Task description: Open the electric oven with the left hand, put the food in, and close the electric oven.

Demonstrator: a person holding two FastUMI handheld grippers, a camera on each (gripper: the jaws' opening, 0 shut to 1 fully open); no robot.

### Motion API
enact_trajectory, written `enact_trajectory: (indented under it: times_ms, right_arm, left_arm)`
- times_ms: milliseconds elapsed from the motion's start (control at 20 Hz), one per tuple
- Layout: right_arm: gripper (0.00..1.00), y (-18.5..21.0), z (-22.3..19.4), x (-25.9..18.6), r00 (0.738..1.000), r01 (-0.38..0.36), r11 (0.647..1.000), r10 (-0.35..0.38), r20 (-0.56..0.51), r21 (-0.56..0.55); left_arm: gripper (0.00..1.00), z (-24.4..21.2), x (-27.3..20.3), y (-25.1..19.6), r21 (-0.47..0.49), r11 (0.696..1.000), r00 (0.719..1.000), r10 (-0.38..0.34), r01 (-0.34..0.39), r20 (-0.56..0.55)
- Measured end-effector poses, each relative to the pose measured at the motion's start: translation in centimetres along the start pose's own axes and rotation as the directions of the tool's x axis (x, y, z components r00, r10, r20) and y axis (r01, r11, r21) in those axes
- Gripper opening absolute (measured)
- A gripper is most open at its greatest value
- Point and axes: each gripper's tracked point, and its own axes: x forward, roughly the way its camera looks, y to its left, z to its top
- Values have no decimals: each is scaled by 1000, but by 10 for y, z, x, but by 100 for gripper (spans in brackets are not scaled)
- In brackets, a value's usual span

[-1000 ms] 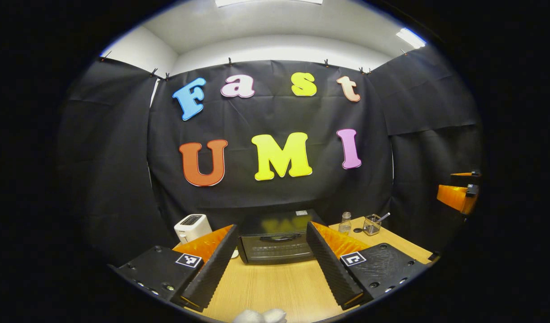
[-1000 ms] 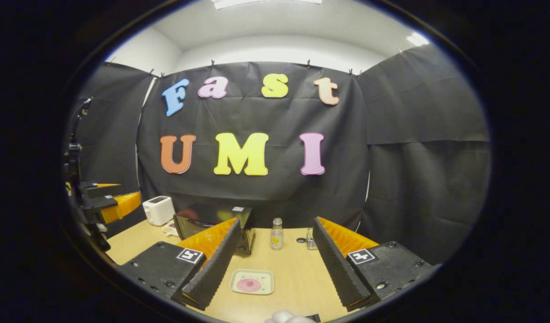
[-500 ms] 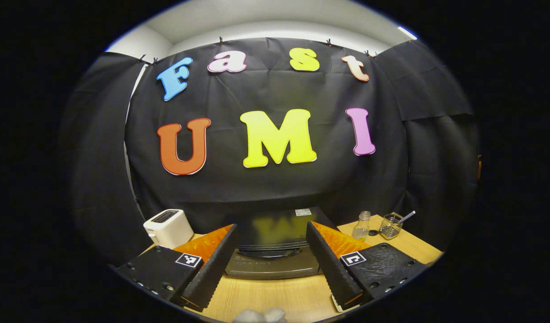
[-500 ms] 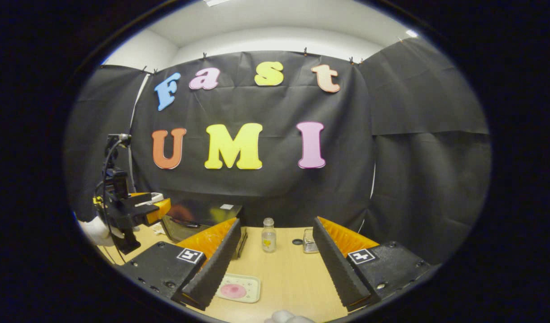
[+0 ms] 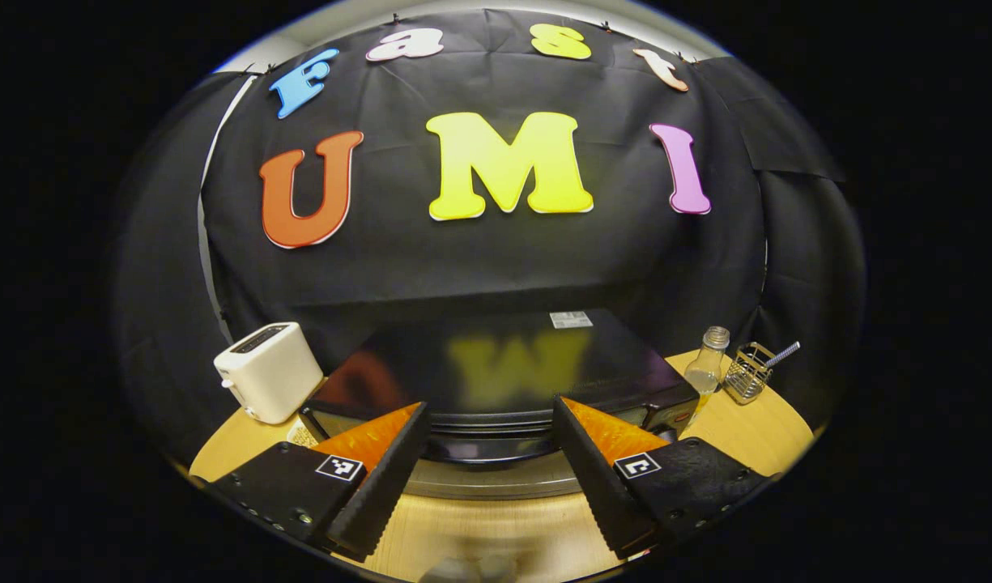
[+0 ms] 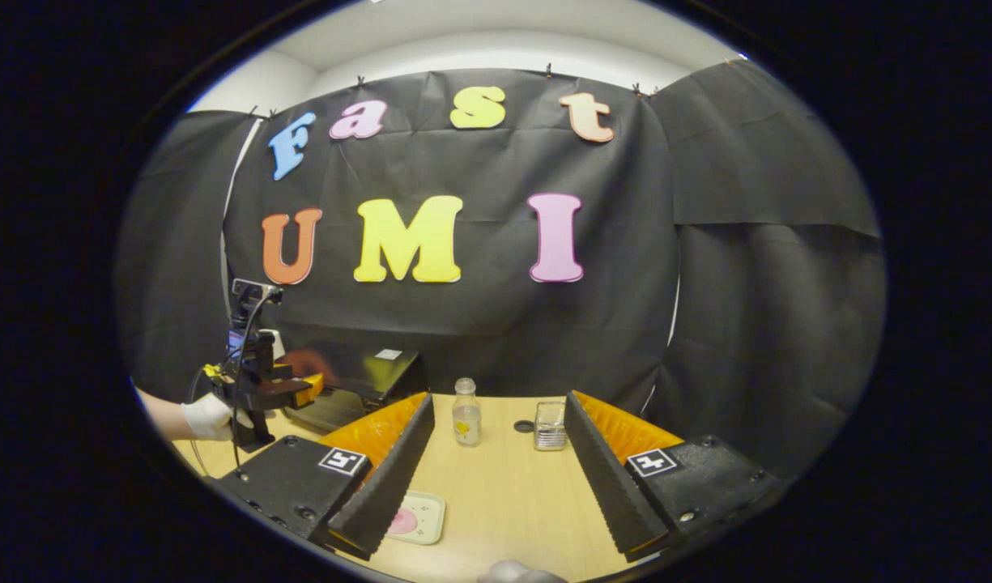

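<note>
The black electric oven [image 5: 496,364] stands close in front of me in the left gripper view, its glossy top filling the middle. My left gripper [image 5: 489,409] is open, its fingers on either side of the door's top edge and dark handle [image 5: 479,449]; whether they touch it I cannot tell. In the right gripper view the oven [image 6: 366,376] is at the left, with the left gripper [image 6: 273,389] at its front, held by a gloved hand [image 6: 208,417]. A small plate of pink food [image 6: 415,518] lies on the table beside the left finger of my open right gripper [image 6: 500,405].
A white toaster [image 5: 269,368] stands left of the oven. Right of it are a small clear bottle [image 5: 706,368] and a wire holder with a utensil [image 5: 747,372]. The bottle [image 6: 466,421] and the holder [image 6: 550,425] stand ahead of the right gripper on the wooden table [image 6: 504,502].
The left gripper has moved forward and down to the oven's front, which now looms large. The right gripper drifted slightly, so the plate sits lower left between its fingers.
</note>
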Motion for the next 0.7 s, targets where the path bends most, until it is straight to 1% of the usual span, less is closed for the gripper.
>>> enact_trajectory:
  times_ms: [50,400,700]
  right_arm:
    - [100,-1,-1,1,1000,-1,1000,1,-3,1]
    - [100,2,-4,1,1000,-4,1000,4,-5,14]
    - [100,8,-12,-13,1000,-1,1000,2,-15,30]
  left_arm:
    - [97,6,0,2,13,1000,999,2,-3,32]
    - [97,-2,-1,2,3,1000,1000,-4,4,-2]
    - [97,-22,-35,2,7,1000,999,-27,27,-31]
